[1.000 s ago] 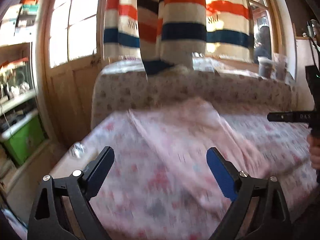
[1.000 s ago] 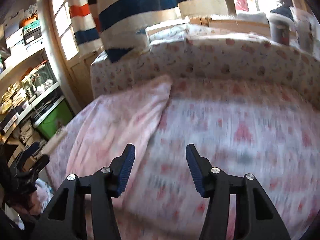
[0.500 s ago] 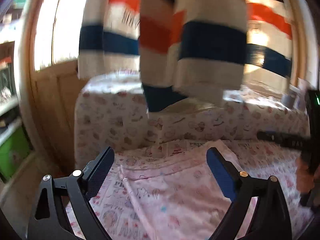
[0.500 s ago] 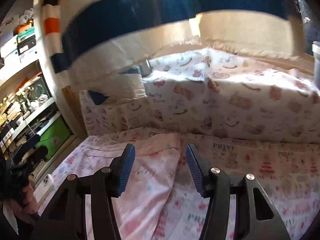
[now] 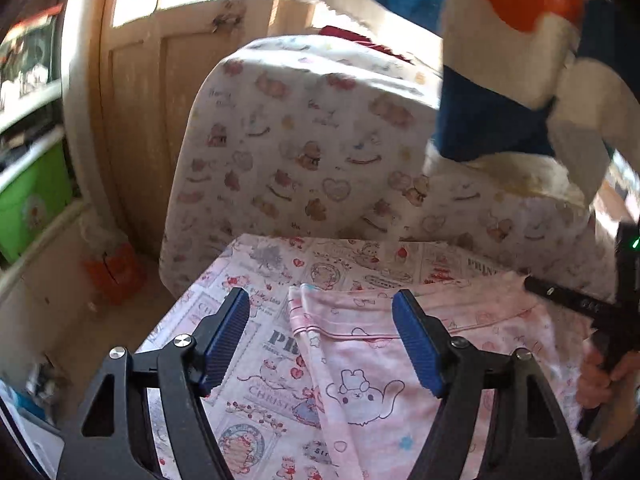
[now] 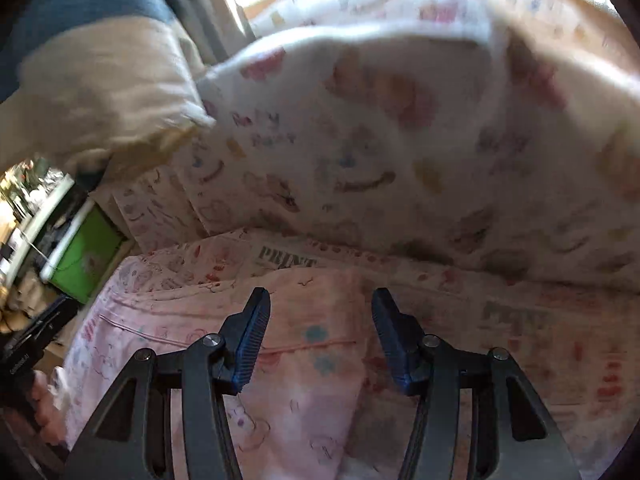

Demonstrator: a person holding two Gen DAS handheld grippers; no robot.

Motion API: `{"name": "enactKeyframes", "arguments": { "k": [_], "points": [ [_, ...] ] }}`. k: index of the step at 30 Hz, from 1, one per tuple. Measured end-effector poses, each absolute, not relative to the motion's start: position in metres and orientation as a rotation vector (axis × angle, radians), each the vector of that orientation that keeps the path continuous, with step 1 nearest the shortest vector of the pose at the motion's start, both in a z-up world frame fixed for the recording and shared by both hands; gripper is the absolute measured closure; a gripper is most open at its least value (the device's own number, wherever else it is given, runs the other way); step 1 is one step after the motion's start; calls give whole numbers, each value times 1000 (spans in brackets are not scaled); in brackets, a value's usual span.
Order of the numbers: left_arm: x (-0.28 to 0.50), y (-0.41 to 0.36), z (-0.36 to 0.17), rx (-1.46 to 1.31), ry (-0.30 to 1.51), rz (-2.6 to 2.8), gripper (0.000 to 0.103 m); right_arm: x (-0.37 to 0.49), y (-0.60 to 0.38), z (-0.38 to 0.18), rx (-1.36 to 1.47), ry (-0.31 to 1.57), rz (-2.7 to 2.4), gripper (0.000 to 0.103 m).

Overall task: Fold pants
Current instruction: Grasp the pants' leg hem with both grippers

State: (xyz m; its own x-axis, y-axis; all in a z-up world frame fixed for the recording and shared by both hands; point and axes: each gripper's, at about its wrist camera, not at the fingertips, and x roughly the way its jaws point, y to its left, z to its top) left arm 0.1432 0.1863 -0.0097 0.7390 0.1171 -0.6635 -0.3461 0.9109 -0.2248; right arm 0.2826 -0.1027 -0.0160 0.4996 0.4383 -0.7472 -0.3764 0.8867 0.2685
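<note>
Watching pants: pink pants lie flat on the printed bedsheet, their top edge toward twelve o'clock near the cushion.
Left claw: my left claw has just been closing, jaws apart over the pants' left corner, gripping nothing.
Right claw: my right claw gapes above the pants, empty.

Ahead at twelve o'clock the upright cushion in cream cartoon-print fabric walls off the back of the printed seat cover. The hanging striped blanket of white, blue and orange droops in overhead at one o'clock. At nine o'clock a gap drops beside the wooden door panel, with a green plastic bin beyond it.
</note>
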Motion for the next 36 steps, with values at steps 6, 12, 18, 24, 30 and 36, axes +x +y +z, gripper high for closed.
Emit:
{"name": "enactKeyframes", "arguments": {
  "k": [6,12,18,24,30,36],
  "points": [
    [158,200,-30,-472,773,162,32,291,-87,-29,59,948,526,48],
    [166,210,-38,-519,759,168,38,289,-75,-33,41,936,511,70],
    [174,219,-58,-612,780,158,56,284,-72,-32,43,913,515,87],
    [180,211,-64,-561,800,132,98,280,-73,-30,59,899,519,91],
    [165,197,-34,-463,704,127,98,266,-91,-14,107,849,553,92],
    [124,169,1,-322,648,118,98,229,-112,16,146,784,595,92]
  ]
}}
